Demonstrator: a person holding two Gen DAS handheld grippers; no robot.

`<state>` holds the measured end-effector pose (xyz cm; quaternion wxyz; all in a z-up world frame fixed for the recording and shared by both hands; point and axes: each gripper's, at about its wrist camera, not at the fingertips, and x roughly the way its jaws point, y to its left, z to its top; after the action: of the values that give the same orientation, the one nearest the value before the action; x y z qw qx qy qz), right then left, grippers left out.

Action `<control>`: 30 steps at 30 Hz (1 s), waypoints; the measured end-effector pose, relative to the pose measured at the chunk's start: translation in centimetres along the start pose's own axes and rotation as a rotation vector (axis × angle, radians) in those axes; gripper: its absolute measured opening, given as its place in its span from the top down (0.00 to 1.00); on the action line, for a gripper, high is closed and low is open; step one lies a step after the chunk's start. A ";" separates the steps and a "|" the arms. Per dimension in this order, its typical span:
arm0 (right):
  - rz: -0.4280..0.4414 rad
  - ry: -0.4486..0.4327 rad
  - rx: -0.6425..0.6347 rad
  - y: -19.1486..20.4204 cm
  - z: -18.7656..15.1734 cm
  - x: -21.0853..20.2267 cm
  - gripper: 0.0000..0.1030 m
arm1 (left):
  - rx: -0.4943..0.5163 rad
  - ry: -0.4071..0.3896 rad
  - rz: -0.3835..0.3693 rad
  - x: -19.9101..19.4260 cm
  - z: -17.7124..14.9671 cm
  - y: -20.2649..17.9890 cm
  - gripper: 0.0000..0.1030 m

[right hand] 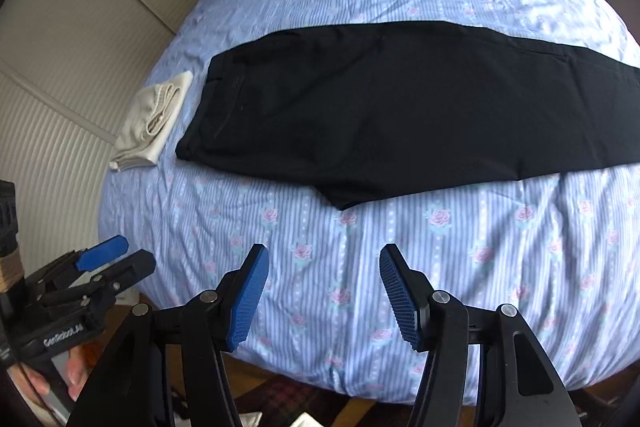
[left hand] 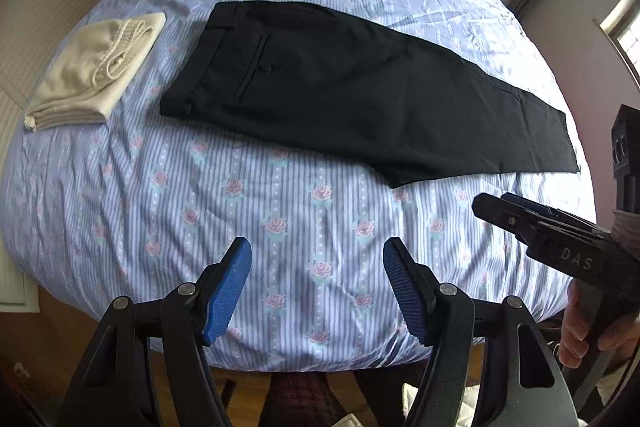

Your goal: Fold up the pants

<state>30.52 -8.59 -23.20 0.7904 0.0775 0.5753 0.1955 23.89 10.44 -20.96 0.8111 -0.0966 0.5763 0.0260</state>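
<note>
Black pants (left hand: 352, 95) are laid flat on a bed (left hand: 280, 227) covered in blue striped fabric printed with pink roses. One leg is seen stacked on the other, so a single long shape is formed, smooth and nearly free of wrinkles. A welt back pocket with a button (left hand: 256, 67) is shown facing up near the waistband. The long axis is set across the bed: the waistband is pointed toward the left side, the hems toward the right, with the hem end angled slightly nearer the foot edge. A crotch point is seen jutting toward the near edge.

Just beside the waistband, apart from it, a folded cream garment (left hand: 96, 67) is placed.

The left gripper (left hand: 316, 287) is held over the near part of the bed, its blue pads spread wide and nothing between them. The right gripper (right hand: 324, 291) is likewise held apart and unloaded, short of the pants.
</note>
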 end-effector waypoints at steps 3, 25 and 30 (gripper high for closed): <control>0.000 0.013 -0.021 0.6 0.7 3.3 0.43 | -0.068 0.004 -0.003 2.5 -0.7 1.1 0.33; -0.005 -0.135 -0.279 0.5 1.9 11.0 0.44 | -0.263 -0.020 -0.004 10.7 -4.5 0.9 0.34; 0.029 -0.113 -0.315 0.9 2.0 11.6 0.44 | -0.275 -0.019 -0.001 10.8 -4.9 0.7 0.34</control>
<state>35.20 -2.91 -32.42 0.8209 -0.0282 0.4912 0.2900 22.83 9.50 -32.73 0.7957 -0.2069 0.5594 0.1054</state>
